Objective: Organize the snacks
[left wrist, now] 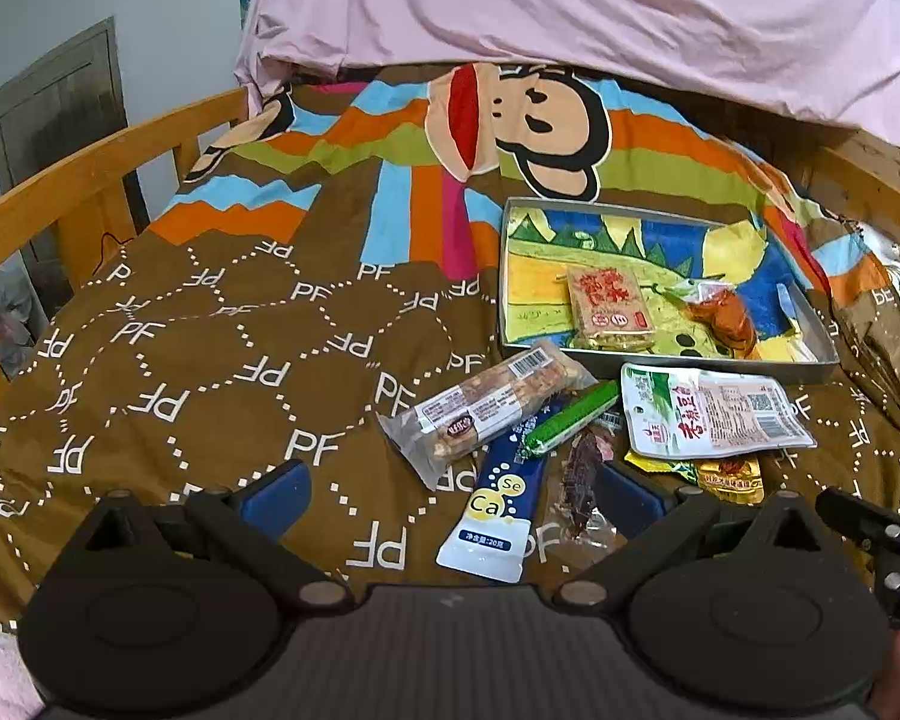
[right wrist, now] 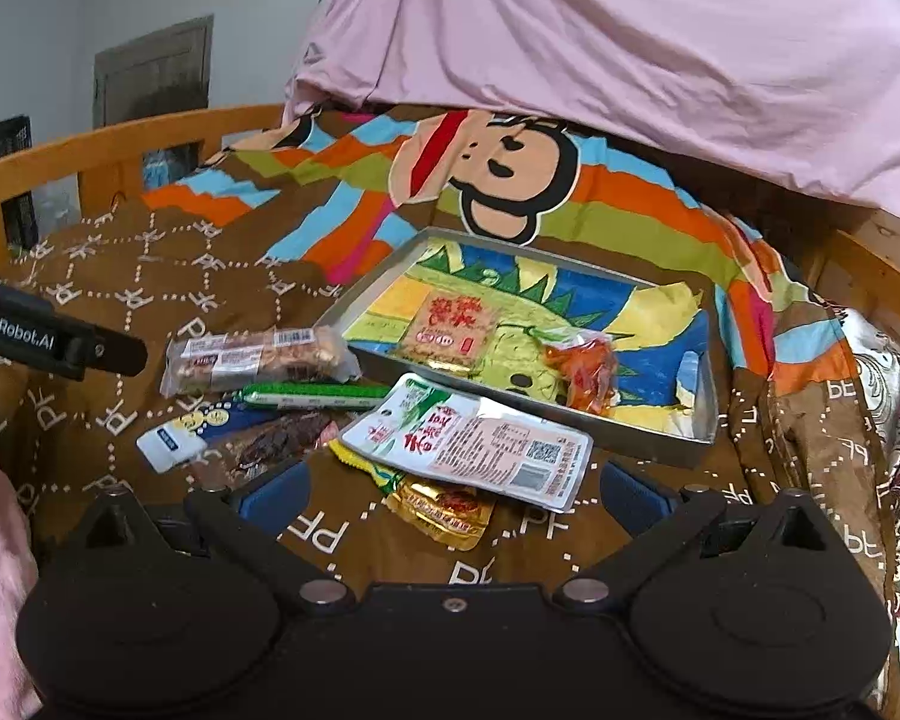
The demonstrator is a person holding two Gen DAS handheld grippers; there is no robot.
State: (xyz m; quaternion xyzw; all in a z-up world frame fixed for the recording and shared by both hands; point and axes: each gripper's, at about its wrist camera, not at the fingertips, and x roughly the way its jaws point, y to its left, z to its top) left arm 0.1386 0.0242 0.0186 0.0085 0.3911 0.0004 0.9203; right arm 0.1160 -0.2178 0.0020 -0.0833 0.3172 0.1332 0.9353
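While both tools are hovering low over the bedspread, the left gripper (left wrist: 453, 495) is holding its blue-padded fingers spread wide with nothing between them, and the right gripper (right wrist: 453, 489) is doing the same. Judging by the layout, the sorting is under way but far from done: two packets are already lying inside the shallow tray (right wrist: 705, 420), a square peanut-brittle pack (right wrist: 450, 333) and an orange-red snack pouch (right wrist: 585, 375), while the rest are lying loose on the quilt just in front of the tray. Directly ahead of the left gripper, a blue-and-white Ca/Se sachet (left wrist: 498, 504) and a dark dried-meat pack (left wrist: 582, 483) are lying between its fingers' lines; beyond them are resting a green stick (left wrist: 573, 417) and a clear nut-bar wrapper (left wrist: 480, 411). Ahead of the right gripper, a gold foil packet (right wrist: 444, 510) is lying nearest, partly tucked under a white-and-green pouch (right wrist: 480, 441) that is touching the tray's near wall. The next move probably calls for lowering one gripper over its nearest packet, closing on an edge, and carrying it into the tray.
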